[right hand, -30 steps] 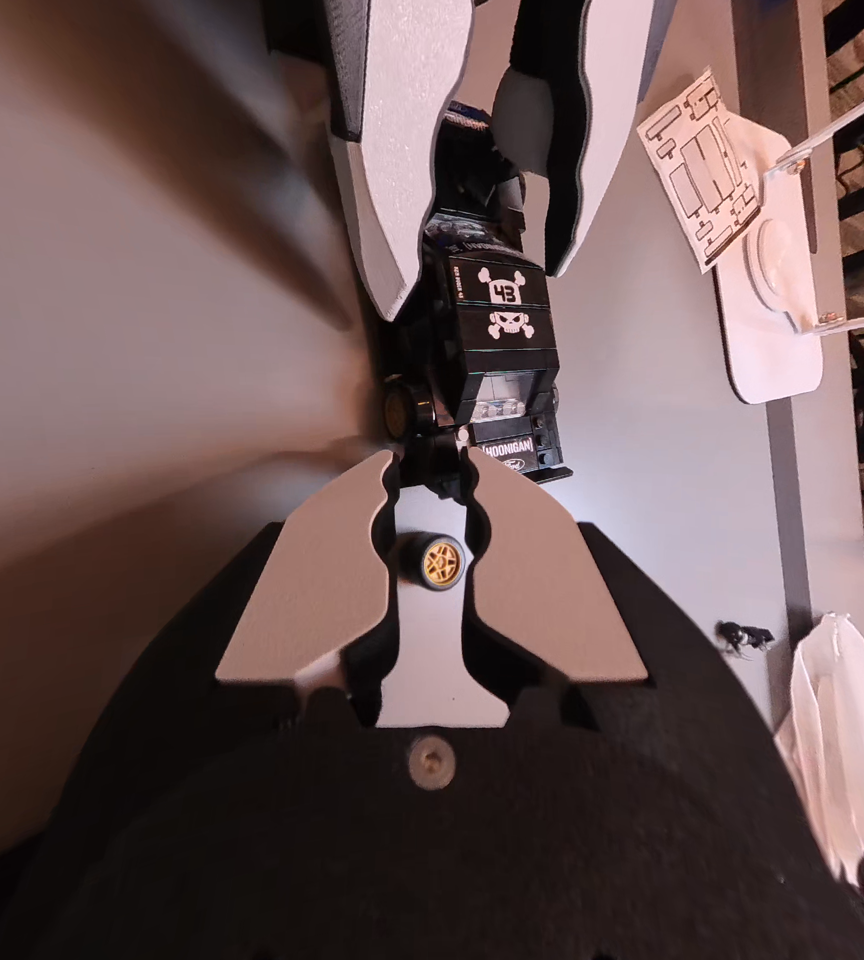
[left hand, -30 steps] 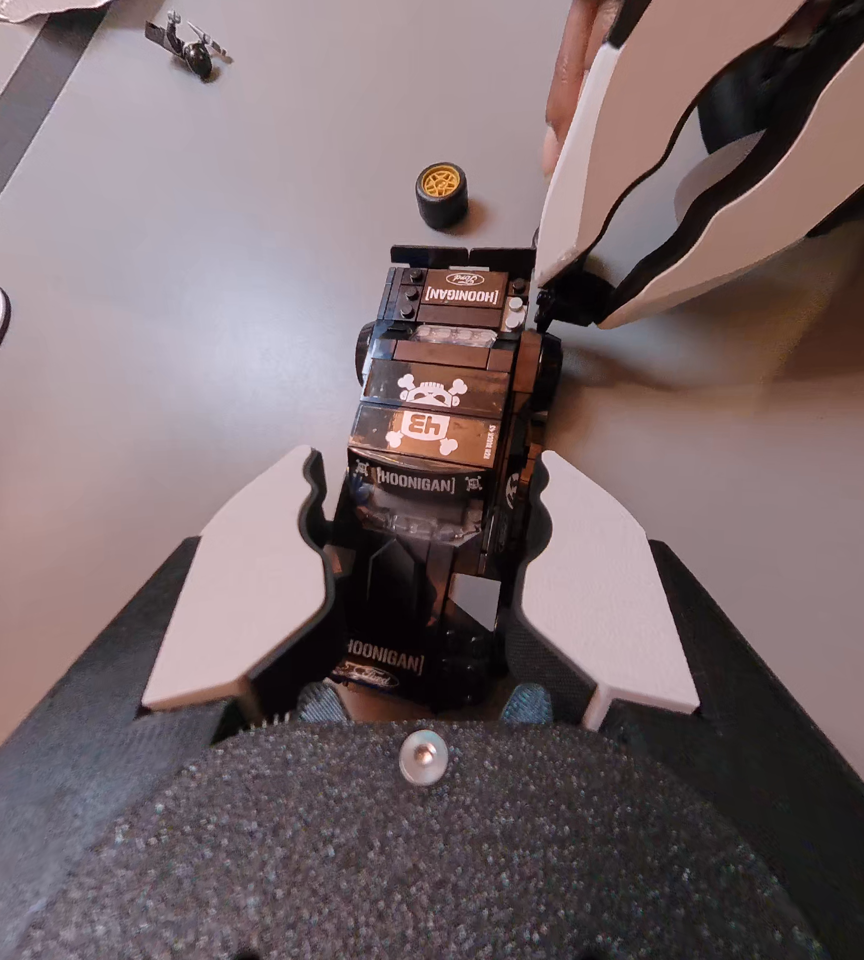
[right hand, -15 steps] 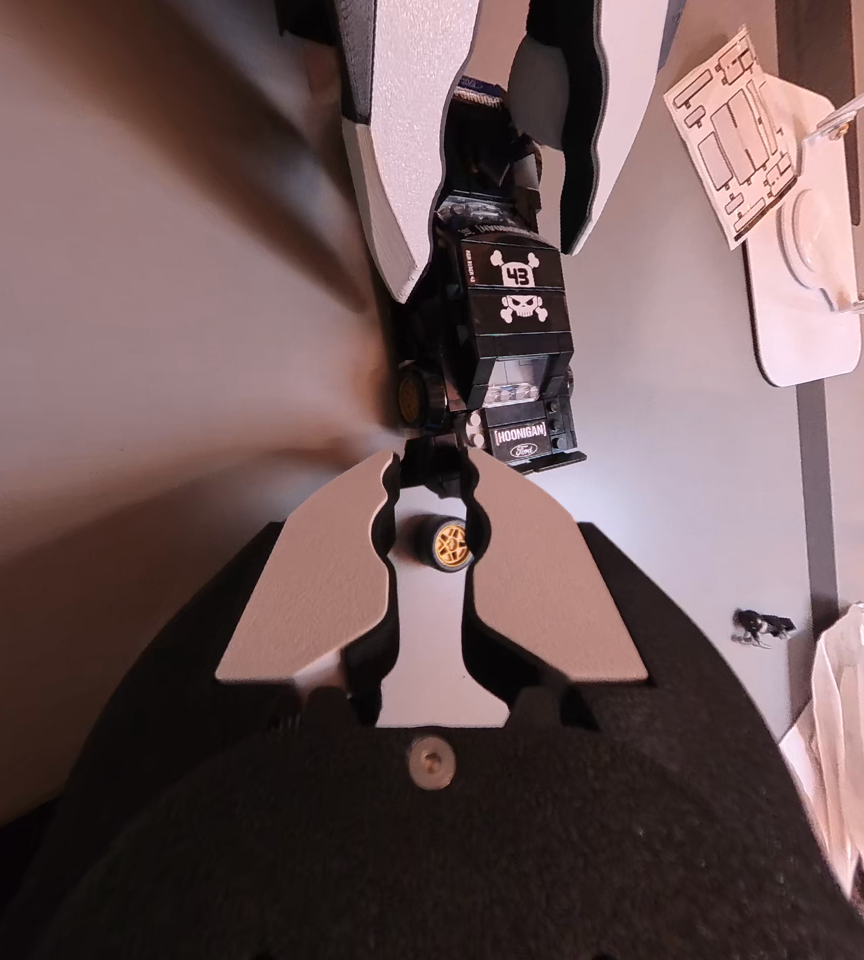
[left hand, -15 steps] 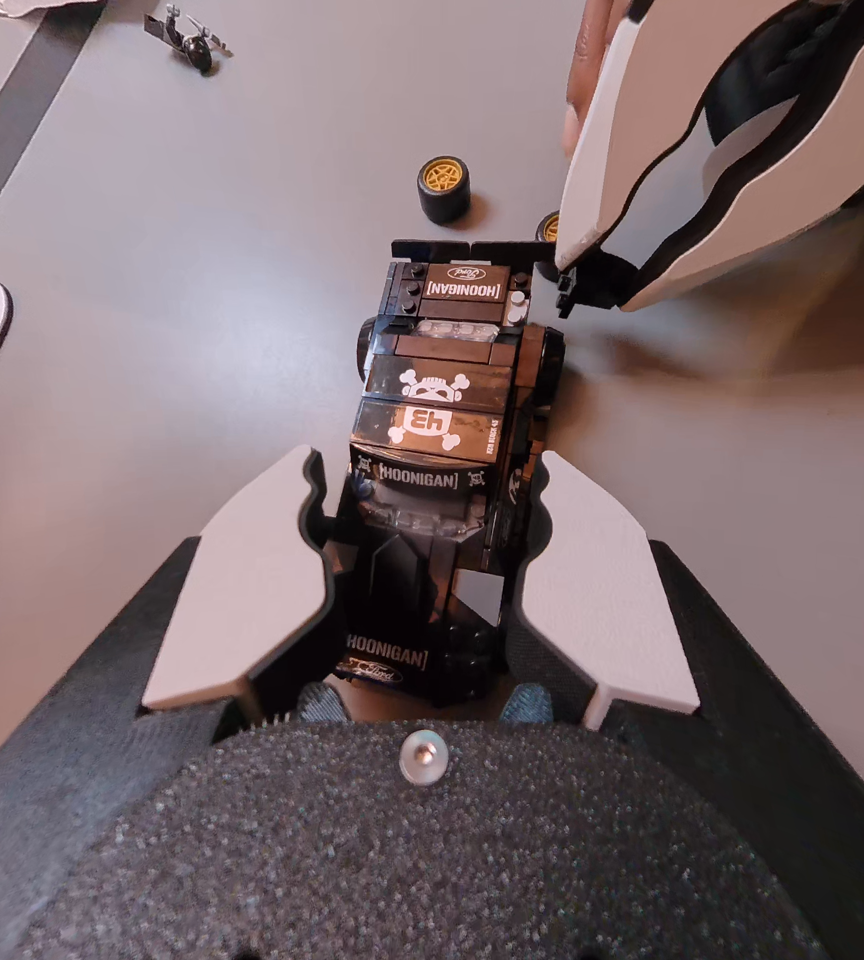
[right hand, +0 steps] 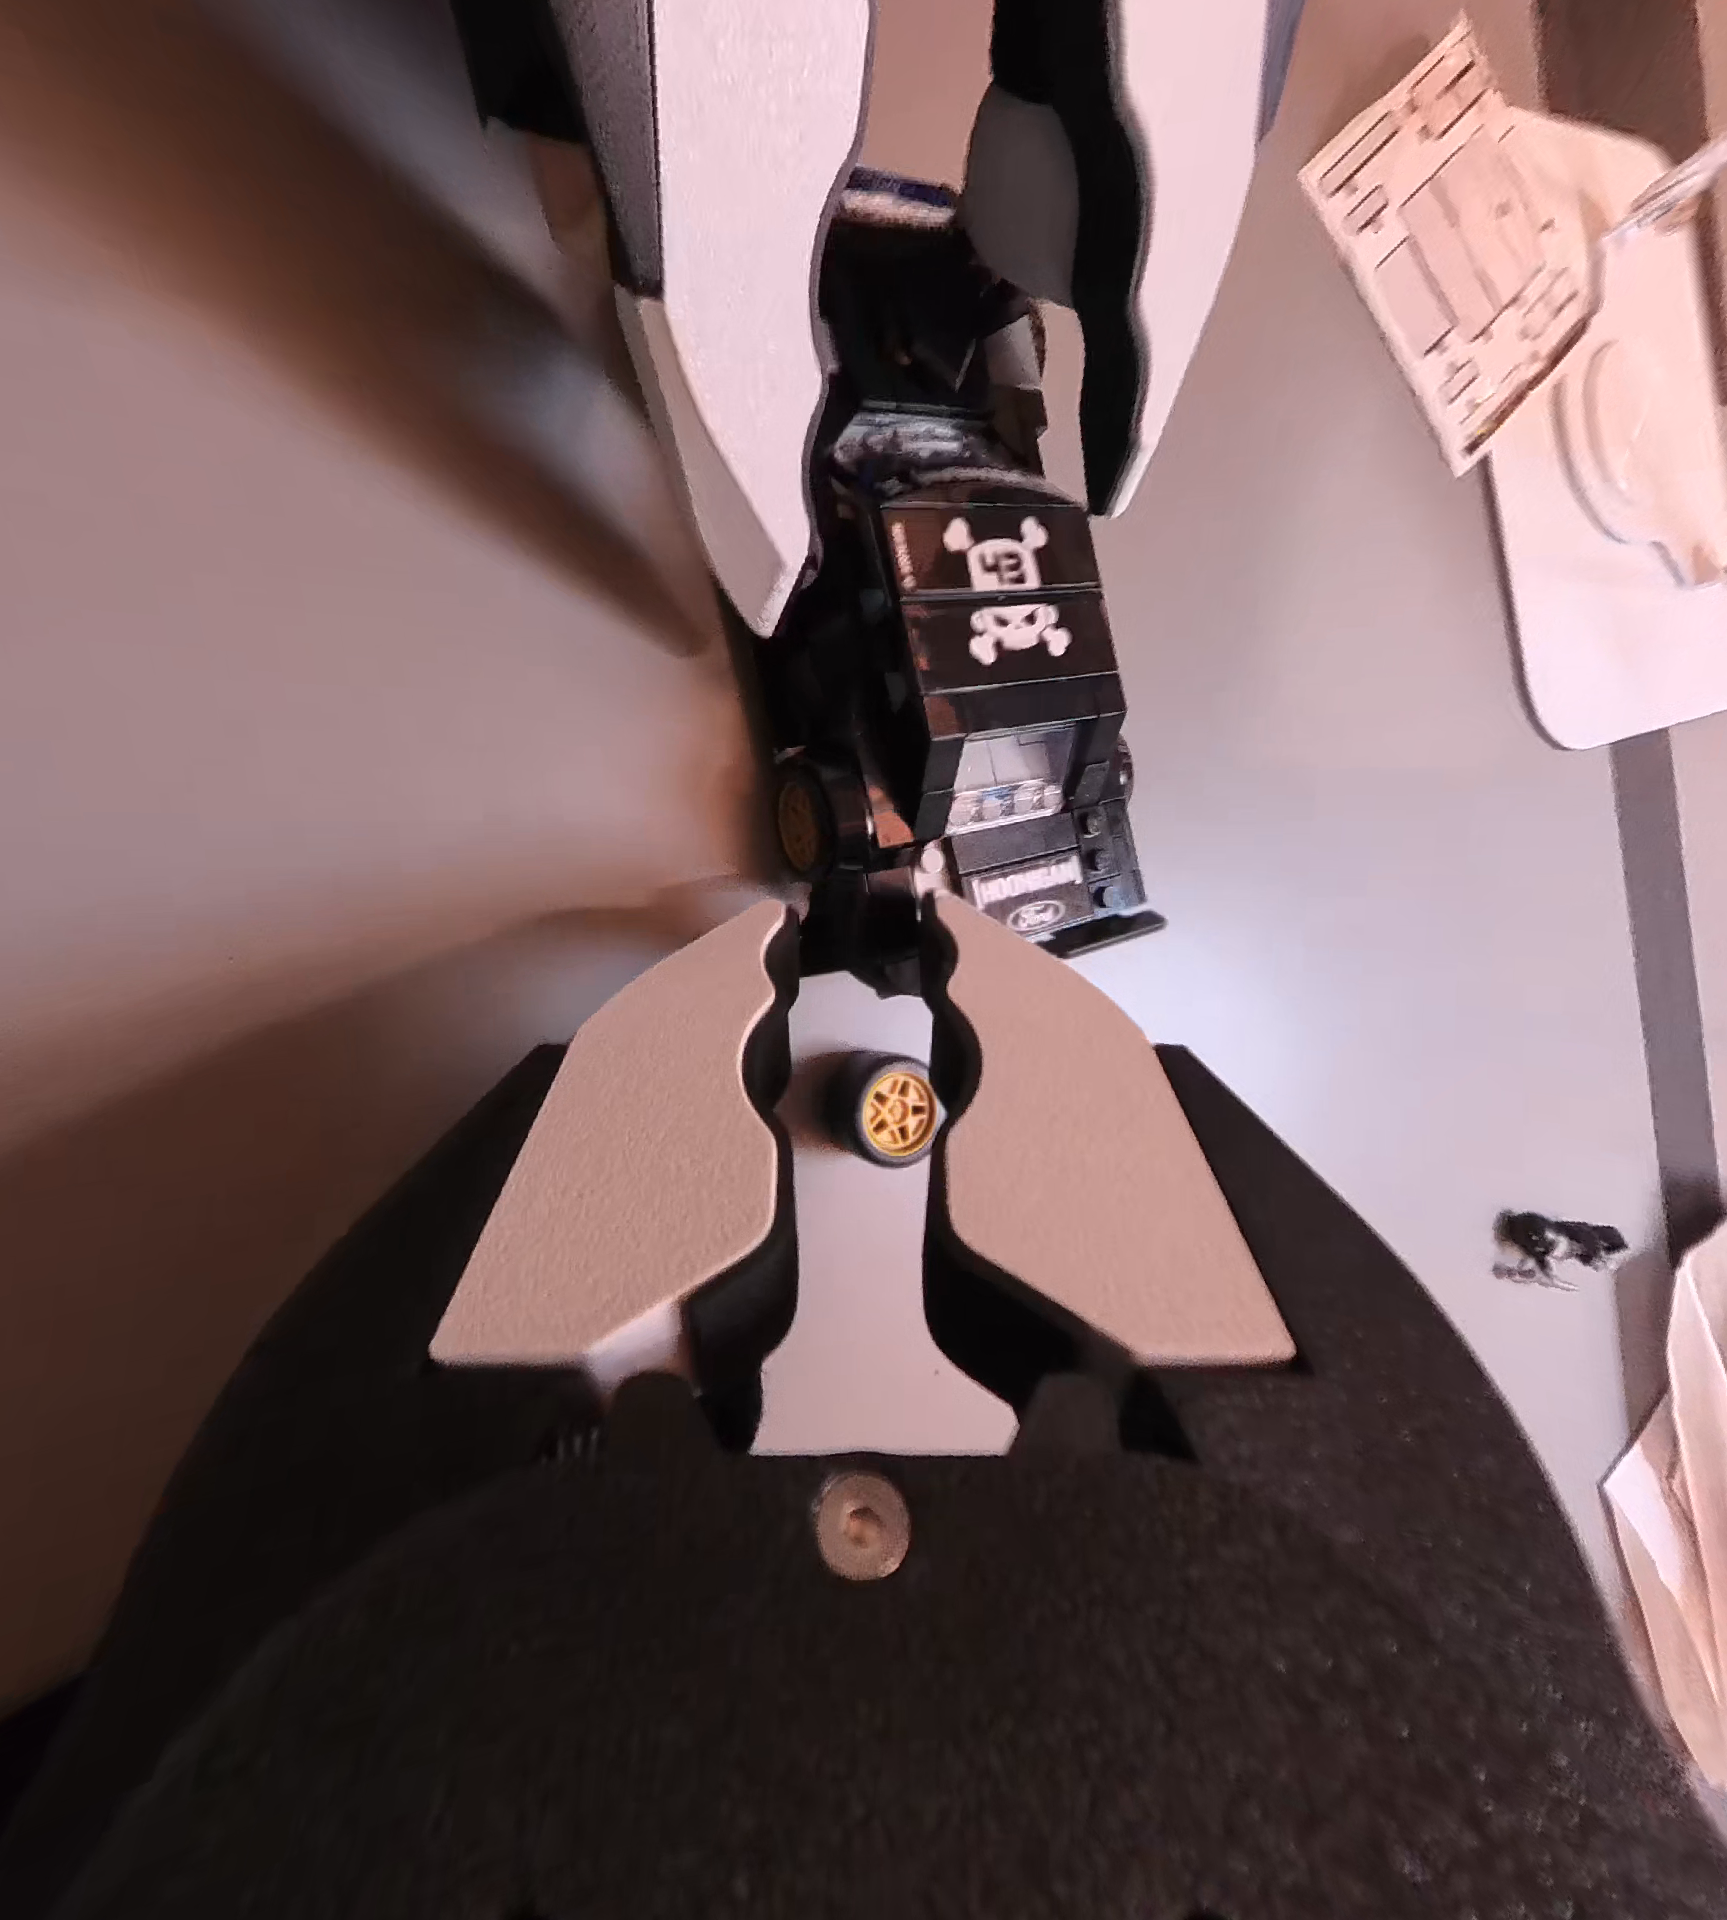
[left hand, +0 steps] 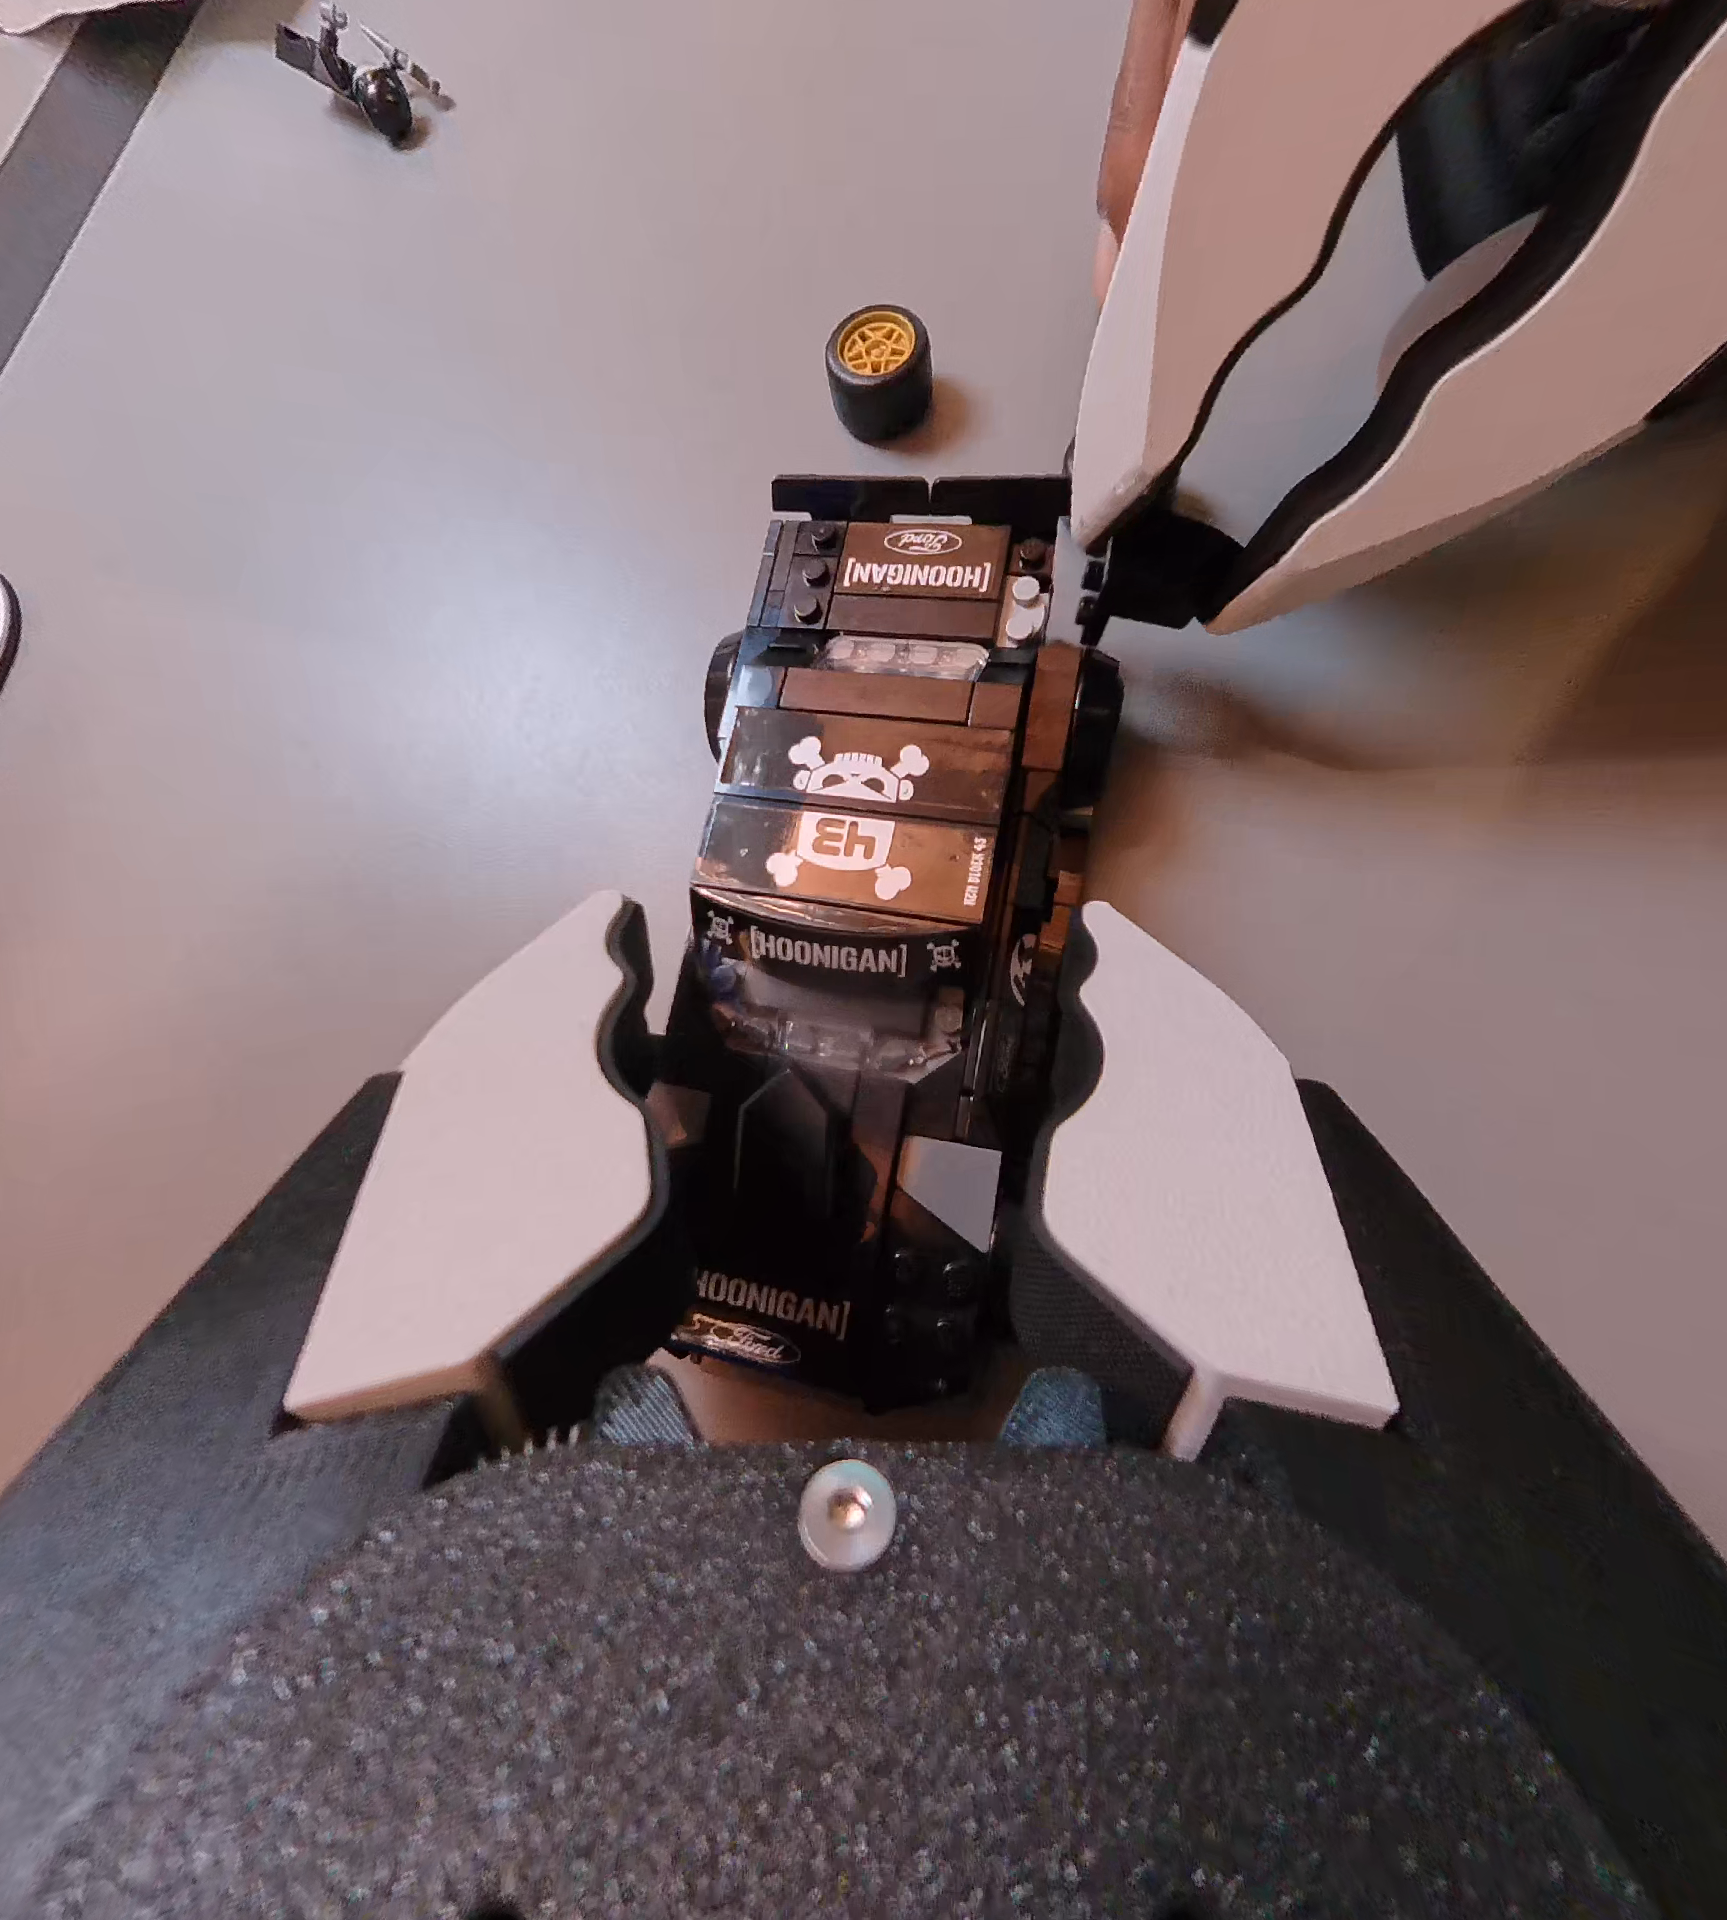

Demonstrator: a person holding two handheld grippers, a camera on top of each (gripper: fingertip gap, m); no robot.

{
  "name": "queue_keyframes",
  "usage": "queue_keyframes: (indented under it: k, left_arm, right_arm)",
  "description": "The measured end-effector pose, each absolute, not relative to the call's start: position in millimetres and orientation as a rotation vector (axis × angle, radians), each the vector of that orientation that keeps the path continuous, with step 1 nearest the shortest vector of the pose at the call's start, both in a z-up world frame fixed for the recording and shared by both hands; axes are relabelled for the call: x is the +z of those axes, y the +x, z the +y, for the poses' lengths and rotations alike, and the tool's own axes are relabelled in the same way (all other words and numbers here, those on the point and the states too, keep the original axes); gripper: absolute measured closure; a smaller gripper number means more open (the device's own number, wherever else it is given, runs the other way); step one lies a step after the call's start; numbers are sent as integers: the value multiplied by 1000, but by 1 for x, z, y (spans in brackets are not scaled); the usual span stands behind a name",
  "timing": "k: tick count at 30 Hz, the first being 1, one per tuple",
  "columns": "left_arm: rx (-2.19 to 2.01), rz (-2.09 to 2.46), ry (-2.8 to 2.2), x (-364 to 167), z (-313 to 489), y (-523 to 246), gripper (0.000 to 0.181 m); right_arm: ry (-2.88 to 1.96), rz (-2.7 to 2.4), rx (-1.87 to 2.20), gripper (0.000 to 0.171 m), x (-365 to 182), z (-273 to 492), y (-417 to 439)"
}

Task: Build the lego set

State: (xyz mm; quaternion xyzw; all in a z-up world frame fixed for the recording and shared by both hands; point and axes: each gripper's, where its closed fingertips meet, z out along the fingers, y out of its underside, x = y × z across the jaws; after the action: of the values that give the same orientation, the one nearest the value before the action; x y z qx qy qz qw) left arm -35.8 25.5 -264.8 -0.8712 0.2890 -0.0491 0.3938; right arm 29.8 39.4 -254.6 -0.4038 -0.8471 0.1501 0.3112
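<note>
My left claw clamps the black car by its sides, front end toward me, on the grey bench. A loose wheel lies just beyond its rear. My right claw pinches a small black piece against the car's rear corner.
</note>
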Motion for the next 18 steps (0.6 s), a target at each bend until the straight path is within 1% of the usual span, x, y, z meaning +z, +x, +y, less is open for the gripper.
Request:
queue_keyframes:
  k: [3, 8, 13, 18]
  left_arm:
    - [-123, 742, -2212, -265, 25, -35, 106]
    - [-113, 758, -2221, -263, 27, -40, 105]
    - [-191, 814, -2276, -258, 31, -36, 97]
    - [-283, 913, -2365, -269, 35, -23, 90]
  right_arm:
    - [-1063, -2279, 324, 149, -260, 44, 31]
    - [-1085, -2302, 348, 149, -258, 43, 27]
    - [-1077, -2287, 367, 149, -257, 41, 24]
    - [-1072, -2296, 394, 149, -260, 43, 23]
